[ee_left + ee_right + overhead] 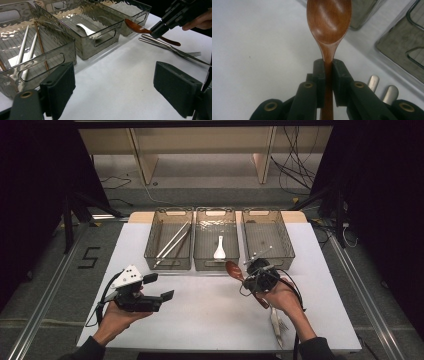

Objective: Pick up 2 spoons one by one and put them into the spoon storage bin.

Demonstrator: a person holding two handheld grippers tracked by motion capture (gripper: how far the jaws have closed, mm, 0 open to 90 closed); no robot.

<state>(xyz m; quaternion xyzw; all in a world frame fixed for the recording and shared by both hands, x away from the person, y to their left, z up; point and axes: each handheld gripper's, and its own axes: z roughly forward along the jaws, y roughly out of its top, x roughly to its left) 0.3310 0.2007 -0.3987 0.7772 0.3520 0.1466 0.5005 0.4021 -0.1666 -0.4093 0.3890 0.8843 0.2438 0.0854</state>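
Above white table point(210, 315), right tool point(248, 271) pinches wooden spoon point(233, 268), raised.

Legible marks: one numeral, high view.

A single dark figure "5" point(89, 257) stands on the grey floor point(50, 285), just beside the left edge of the white rectangular table point(210, 315) and next to the metal floor rail. It is blocky, as if laid in tape strips. No other text, label, brand or sign can be read: the three smoky translucent plastic bins point(216, 266), the cutlery in and beside them, and the black gripper bodies carry no legible print in the high view or in either gripper view.
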